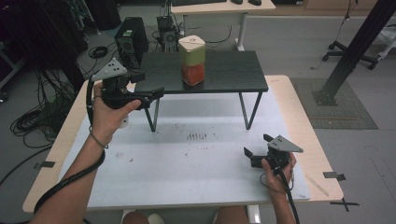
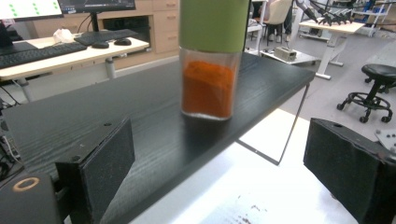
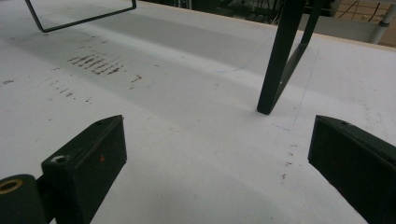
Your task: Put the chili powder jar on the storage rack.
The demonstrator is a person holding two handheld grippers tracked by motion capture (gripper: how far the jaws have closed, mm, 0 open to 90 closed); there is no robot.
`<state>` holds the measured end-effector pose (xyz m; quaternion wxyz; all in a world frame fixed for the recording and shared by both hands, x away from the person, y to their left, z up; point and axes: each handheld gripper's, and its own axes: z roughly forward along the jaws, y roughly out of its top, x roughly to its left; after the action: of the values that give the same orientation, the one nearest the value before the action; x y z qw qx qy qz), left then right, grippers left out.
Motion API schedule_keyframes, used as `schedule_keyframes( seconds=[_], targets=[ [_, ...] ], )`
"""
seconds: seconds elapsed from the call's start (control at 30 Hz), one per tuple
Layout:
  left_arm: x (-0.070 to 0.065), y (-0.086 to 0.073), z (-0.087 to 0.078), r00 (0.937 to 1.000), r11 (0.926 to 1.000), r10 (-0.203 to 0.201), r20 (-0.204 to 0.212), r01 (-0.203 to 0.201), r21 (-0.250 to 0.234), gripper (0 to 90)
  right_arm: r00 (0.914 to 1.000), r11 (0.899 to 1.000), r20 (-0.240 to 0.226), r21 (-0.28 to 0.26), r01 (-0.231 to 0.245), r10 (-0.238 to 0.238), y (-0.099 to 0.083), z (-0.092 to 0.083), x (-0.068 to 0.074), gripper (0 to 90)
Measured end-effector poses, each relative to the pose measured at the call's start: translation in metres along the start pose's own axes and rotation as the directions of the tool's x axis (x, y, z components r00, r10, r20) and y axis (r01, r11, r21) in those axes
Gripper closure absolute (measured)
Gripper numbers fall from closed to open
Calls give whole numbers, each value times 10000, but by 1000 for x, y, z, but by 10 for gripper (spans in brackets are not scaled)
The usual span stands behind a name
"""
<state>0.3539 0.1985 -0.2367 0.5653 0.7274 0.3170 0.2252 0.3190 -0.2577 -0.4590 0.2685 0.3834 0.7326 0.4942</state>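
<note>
High view places the spice jar upright on the black raised shelf, near the shelf's middle, with its pale lid on and orange powder filling its clear lower half. Left gripper view confirms the jar standing free on the dark shelf top, ahead of the tool jaws and untouched.

Left tool is raised at the shelf's left end, level with its top, jaws spread and empty, aimed toward the jar but well apart from it. Judgement: the approach is in hand; the grasp is not yet made, so closing in, pinching the jar and moving it all remain.

Right tool sits low over the white bench at the person's right, jaws spread and holding nothing, well apart from the jar. Reddish smears mark the bench between the shelf legs.
</note>
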Motion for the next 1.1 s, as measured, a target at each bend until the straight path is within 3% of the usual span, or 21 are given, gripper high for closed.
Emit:
schedule_keyframes(
  seconds=[0.2, 0.7, 1.1],
  targets=[
    [-5, -14, -10, 10000, 10000, -26, 69, 26, -34, 90, 10000, 9999, 60, 106, 4, -5, 0, 1, 0, 43],
    [-4, -38, -46, 9996, 9998, -65, -272, 60, -203, 88, 9999, 9998, 107, 171, -74, 73, -1, 1, -1, 42],
    [-4, -69, -66, 9979, 9993, -311, -573, 300, -199, 84, 9997, 9997, 205, 193, -120, 116, -1, 2, -2, 40]
  ],
)
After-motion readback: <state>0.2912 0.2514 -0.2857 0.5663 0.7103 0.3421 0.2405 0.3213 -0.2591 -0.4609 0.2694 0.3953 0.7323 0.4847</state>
